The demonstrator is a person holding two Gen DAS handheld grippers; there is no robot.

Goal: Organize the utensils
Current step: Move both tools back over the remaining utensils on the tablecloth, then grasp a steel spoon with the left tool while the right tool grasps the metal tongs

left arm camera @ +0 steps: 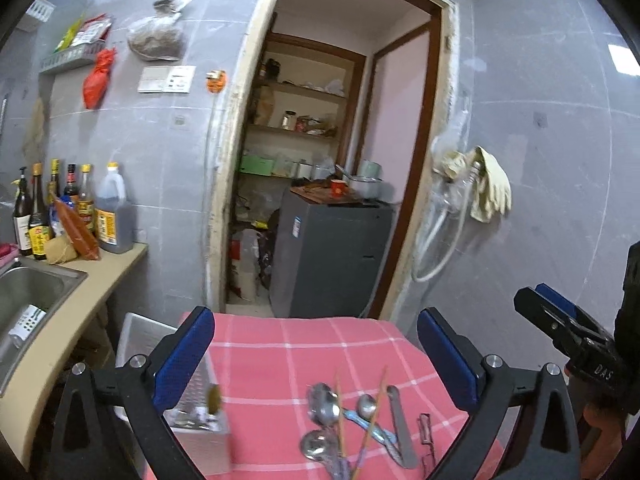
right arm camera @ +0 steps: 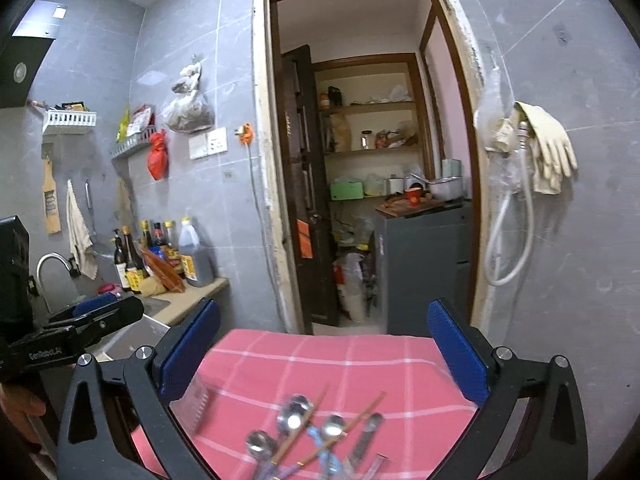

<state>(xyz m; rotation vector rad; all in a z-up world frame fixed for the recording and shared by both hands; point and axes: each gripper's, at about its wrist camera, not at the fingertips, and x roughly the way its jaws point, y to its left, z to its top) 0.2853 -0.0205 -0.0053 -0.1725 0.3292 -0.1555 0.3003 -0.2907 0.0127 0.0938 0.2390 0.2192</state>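
1. Grey-tiled kitchen; a pink-checked desk [left arm camera: 280, 344] carries the utensils [left arm camera: 352, 420], a loose heap at 6 o'clock.
2. Metal holder [left arm camera: 200, 428] stands at their 9 o'clock; sorting looks unfinished.
3. Left hand-held gripper [left arm camera: 316, 364] and right hand-held gripper [right arm camera: 324, 352] gape wide, empty.

Grey tiled walls [right arm camera: 560, 260], open doorway [right arm camera: 360, 160], cluttered pantry shelves [right arm camera: 368, 148].

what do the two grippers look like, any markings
Both are black, angular frames with silver bolts and flat blue textured pads. Seen from the other side, the right gripper has white lettering, partly readable as "DAS", and the left gripper has white lettering too. A dark sleeve shows behind the right one.
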